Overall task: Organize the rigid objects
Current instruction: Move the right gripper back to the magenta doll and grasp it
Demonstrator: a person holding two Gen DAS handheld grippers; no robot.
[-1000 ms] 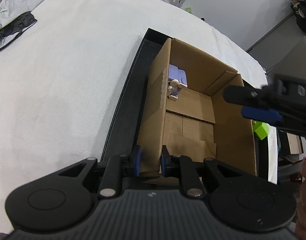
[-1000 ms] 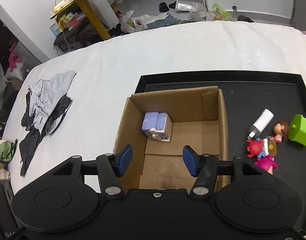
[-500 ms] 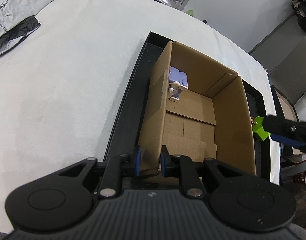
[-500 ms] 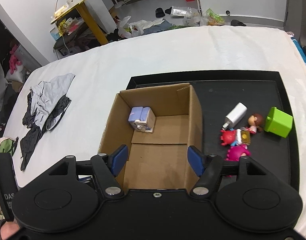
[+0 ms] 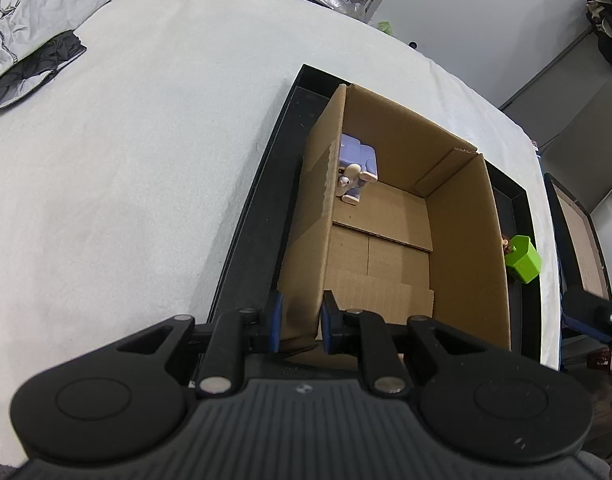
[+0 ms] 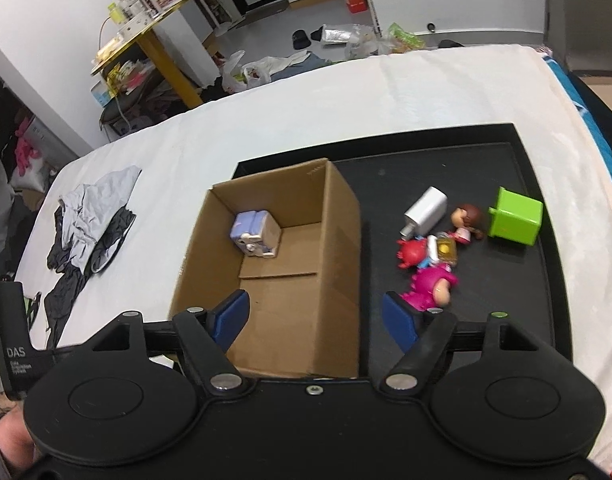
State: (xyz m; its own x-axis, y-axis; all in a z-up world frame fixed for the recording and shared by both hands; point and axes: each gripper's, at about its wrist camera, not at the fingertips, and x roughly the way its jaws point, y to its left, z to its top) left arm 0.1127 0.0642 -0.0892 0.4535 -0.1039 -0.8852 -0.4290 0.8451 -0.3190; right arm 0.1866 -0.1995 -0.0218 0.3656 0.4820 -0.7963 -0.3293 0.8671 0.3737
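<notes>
Cardboard box [image 6: 290, 264] stands open in the left part of a black tray [image 6: 446, 168], which lies on a white-covered surface; the left hand-held gripper [image 5: 299, 322] pinches the near left wall of the box between its blue pads; the right hand-held gripper [image 6: 316, 316] has just been opening and holds nothing, its jaws wide above the near right corner of the box. Inside, a lavender toy [image 6: 255, 234] lies in the far left corner; a green cube [image 6: 514, 221], a white bottle [image 6: 425, 212] and small figures [image 6: 430, 264] lie on the tray, right of the box.

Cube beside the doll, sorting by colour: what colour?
Bright green cube; right wrist view shows it best.
</notes>
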